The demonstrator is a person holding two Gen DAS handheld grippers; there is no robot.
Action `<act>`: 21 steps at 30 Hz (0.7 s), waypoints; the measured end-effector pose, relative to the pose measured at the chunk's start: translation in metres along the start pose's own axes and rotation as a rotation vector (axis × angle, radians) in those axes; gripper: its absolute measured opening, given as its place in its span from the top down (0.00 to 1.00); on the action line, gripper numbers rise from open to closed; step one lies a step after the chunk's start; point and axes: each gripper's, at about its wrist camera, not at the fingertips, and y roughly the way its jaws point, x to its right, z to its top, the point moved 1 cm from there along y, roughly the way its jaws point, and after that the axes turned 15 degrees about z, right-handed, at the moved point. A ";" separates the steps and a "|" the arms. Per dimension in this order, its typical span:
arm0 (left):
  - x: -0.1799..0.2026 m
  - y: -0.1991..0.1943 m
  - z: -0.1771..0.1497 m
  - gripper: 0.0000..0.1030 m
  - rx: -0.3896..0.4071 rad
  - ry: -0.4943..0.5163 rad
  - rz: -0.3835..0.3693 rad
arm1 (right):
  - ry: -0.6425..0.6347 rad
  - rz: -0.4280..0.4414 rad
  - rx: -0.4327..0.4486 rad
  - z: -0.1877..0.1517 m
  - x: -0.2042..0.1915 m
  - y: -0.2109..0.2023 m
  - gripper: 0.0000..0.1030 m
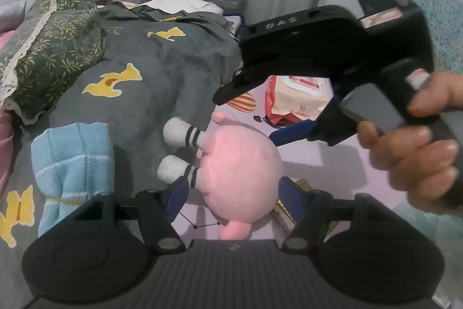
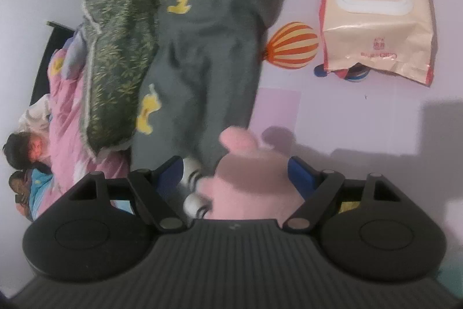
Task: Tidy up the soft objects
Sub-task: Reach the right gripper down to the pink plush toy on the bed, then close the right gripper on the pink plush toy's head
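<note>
A pink plush toy [image 1: 240, 164] with white striped-sock feet lies on the lilac bed sheet. My left gripper [image 1: 234, 193] has its blue fingers on both sides of the toy's round body and is shut on it. The right gripper's body [image 1: 332, 54] hangs above and to the right, held by a hand. In the right wrist view the same toy [image 2: 249, 181] fills the space between the wide-apart blue fingers of my right gripper [image 2: 234, 173], which is open. A blue checked towel [image 1: 72, 164] lies left of the toy.
A grey blanket with yellow shapes [image 1: 162, 71] covers the bed's middle. A green leafy pillow [image 1: 49, 42] lies at the left. A pack of wet wipes [image 2: 376, 5] rests on the sheet [image 2: 361, 112] beyond the toy. Curtains hang behind the bed.
</note>
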 end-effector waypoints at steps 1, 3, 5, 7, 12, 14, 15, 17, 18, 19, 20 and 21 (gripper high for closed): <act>0.002 0.002 0.000 0.39 -0.002 0.007 0.006 | 0.006 0.001 0.000 0.003 0.004 0.003 0.23; 0.004 0.005 0.002 0.42 -0.004 0.018 0.017 | 0.015 0.014 0.002 0.009 0.010 0.009 0.23; 0.005 0.008 0.003 0.46 -0.009 0.020 0.021 | 0.029 0.027 0.005 0.015 0.016 0.014 0.23; 0.006 0.010 0.004 0.47 -0.012 0.019 0.018 | 0.027 0.044 -0.004 0.019 0.018 0.021 0.23; 0.008 0.011 0.005 0.49 -0.006 0.033 0.017 | 0.010 0.080 -0.057 0.019 0.016 0.039 0.29; 0.007 0.010 0.004 0.49 -0.007 0.042 0.015 | -0.038 0.074 -0.066 0.016 0.008 0.039 0.30; 0.008 0.009 0.002 0.50 -0.006 0.048 0.015 | -0.050 0.079 -0.069 0.014 0.006 0.037 0.32; 0.008 0.007 0.000 0.52 -0.013 0.051 -0.008 | -0.048 0.114 -0.079 0.010 0.003 0.031 0.37; 0.008 0.006 -0.002 0.52 -0.021 0.048 -0.009 | -0.036 0.148 -0.089 0.008 0.001 0.028 0.40; 0.009 0.005 -0.003 0.52 -0.021 0.053 -0.008 | -0.035 0.156 -0.091 0.006 -0.001 0.025 0.40; 0.011 0.003 -0.005 0.52 -0.018 0.061 -0.006 | -0.051 0.141 -0.091 0.002 -0.005 0.023 0.40; 0.013 0.002 -0.007 0.51 -0.018 0.069 -0.005 | -0.069 0.129 -0.093 -0.001 -0.008 0.020 0.40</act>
